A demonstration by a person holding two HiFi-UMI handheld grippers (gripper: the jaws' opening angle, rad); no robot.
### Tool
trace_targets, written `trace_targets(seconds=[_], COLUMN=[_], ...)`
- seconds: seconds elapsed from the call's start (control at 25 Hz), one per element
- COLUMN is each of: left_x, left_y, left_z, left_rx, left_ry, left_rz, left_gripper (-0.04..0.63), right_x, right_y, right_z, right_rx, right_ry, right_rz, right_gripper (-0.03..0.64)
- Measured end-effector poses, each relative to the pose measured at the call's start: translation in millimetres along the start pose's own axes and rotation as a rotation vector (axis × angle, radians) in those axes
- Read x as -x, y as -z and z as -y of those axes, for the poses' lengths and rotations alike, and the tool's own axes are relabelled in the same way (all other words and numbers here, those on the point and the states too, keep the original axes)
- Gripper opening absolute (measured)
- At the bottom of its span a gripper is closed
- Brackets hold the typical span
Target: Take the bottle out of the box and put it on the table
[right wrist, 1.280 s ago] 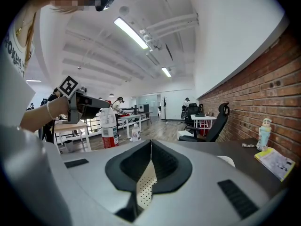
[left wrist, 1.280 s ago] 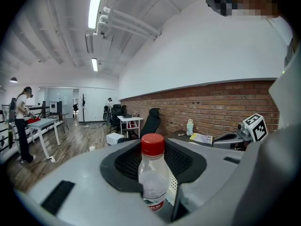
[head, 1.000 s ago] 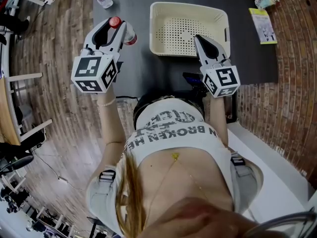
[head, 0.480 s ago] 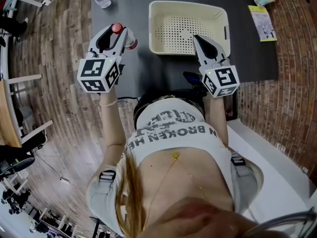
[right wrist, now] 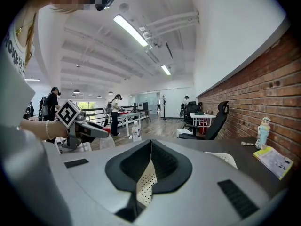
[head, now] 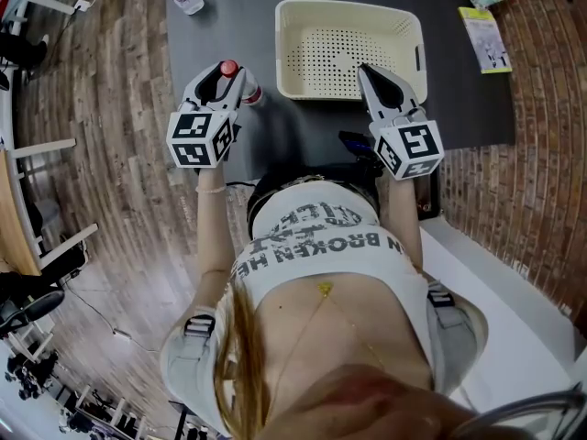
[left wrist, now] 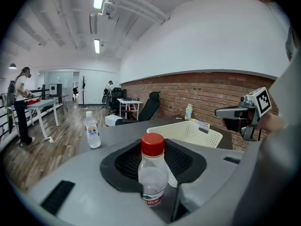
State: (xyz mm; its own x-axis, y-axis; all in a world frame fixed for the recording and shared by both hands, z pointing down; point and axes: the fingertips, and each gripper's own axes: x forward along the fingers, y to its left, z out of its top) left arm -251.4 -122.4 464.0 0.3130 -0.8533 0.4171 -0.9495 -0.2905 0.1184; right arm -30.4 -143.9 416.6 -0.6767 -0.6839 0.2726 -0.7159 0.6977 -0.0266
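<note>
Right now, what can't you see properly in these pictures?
- Bottle bottom: in the left gripper view, the left hand-held gripper hides it, so I can't tell whether it touches the table.
- Booklet print: too small in the head view.
- Inside of the box: in the right gripper view, the right hand-held gripper blocks most of it.
</note>
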Motion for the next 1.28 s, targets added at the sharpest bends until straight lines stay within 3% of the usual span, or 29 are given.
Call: trace_targets(seconds=[0.32,0.72,1.28], left_x=[-6.3,3.4,0.4], left_y=[29.8,38.9,40.5], left_z=[3.3,17.9,25.0], left_rx=[-0.003,-0.045,-0.044], left_ry=[-0.001,-0.001,-0.019], left_rz=[-0.016,0.024,0.045], left_gripper=[0.155,0.155,0.155], right_x=[-2.1,-2.6,-0.6], right_y=[3.2,7.3,12.7], right_z=[-3.9,0.7,5.5], right_rx=[0.001,-0.002,-0.012], right_ry=[0.001,0.002,-0.003], right_rz=[-0.007,-0.014,-0.011], right_gripper=[0.009,0.009,0.009])
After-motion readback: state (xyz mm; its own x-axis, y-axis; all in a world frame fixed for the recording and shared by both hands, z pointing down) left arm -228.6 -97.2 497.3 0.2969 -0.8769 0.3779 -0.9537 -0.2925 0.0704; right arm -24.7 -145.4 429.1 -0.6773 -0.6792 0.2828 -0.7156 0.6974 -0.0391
